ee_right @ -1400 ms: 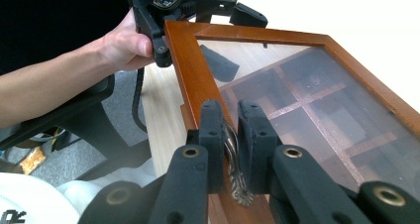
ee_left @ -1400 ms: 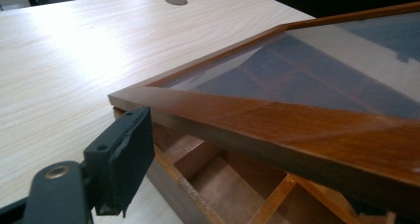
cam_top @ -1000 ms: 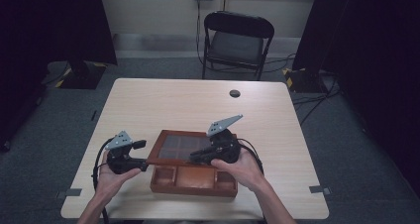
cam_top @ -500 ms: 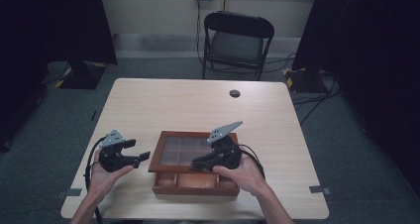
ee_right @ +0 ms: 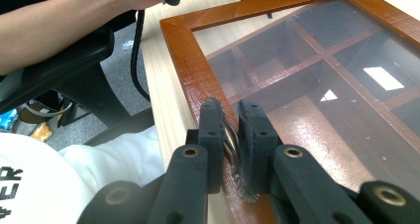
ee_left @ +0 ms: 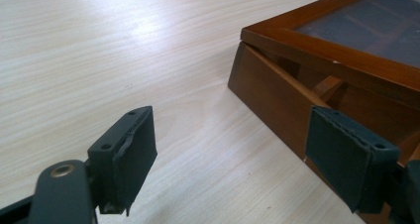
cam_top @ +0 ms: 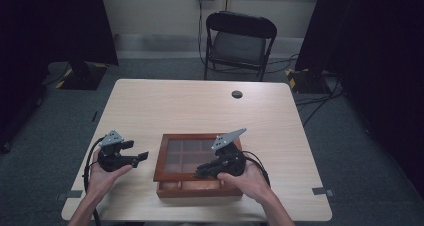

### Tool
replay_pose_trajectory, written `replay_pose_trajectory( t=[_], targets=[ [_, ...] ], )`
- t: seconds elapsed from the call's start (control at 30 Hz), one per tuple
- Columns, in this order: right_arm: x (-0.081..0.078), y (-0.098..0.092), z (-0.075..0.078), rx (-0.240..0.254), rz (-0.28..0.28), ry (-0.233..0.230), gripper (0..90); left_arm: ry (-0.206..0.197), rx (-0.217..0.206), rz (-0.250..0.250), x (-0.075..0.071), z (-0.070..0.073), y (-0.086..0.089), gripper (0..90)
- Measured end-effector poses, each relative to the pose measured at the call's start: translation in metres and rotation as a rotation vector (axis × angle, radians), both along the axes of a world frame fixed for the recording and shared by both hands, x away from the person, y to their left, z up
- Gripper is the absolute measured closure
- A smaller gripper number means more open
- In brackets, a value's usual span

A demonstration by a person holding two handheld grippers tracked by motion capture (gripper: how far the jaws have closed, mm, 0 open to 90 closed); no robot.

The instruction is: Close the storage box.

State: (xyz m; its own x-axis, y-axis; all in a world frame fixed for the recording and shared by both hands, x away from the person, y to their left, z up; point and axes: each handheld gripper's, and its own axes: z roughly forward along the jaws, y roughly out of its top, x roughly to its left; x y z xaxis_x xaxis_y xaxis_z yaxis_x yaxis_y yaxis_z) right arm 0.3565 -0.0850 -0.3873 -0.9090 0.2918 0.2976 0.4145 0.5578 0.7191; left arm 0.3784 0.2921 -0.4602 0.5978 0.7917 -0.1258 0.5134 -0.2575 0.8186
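Note:
A brown wooden box (cam_top: 200,190) with a glass-paned lid (cam_top: 165,158) lies near the table's front edge. My right gripper (cam_top: 201,171) is shut on a small ridged metal handle (ee_right: 233,147) at the lid's front rim (ee_right: 190,70). The front of the lid (ee_left: 337,53) stands a little above the box base (ee_left: 267,92), with a gap between them. Through the glass, several empty compartments (ee_right: 317,85) can be seen. My left gripper (cam_top: 142,157) is open over bare table, left of the box and apart from it. Its pads (ee_left: 136,159) hold nothing.
A black folding chair (cam_top: 239,38) stands behind the table. A small dark round object (cam_top: 237,94) lies near the far edge of the light wood table (cam_top: 165,106). The person's left forearm (ee_right: 74,26) and a trailing cable (ee_right: 136,60) are beside the box.
My left gripper has drawn back to the left, away from the box's left edge. The right gripper has stayed shut at the lid's front rim.

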Motion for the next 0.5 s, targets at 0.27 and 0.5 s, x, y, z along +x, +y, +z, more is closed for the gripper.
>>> replay_pose_trajectory(
  t=[0.27, 0.5],
  targets=[
    [-0.002, 0.000, -0.008, 0.003, -0.004, 0.015, 81.5, 0.017, 0.000, 0.018, 0.000, -0.006, 0.005, 20.1],
    [-0.004, 0.000, -0.016, 0.002, -0.009, 0.030, 81.6, 0.037, 0.013, 0.026, 0.002, -0.010, 0.006, 20.4]
  ],
)
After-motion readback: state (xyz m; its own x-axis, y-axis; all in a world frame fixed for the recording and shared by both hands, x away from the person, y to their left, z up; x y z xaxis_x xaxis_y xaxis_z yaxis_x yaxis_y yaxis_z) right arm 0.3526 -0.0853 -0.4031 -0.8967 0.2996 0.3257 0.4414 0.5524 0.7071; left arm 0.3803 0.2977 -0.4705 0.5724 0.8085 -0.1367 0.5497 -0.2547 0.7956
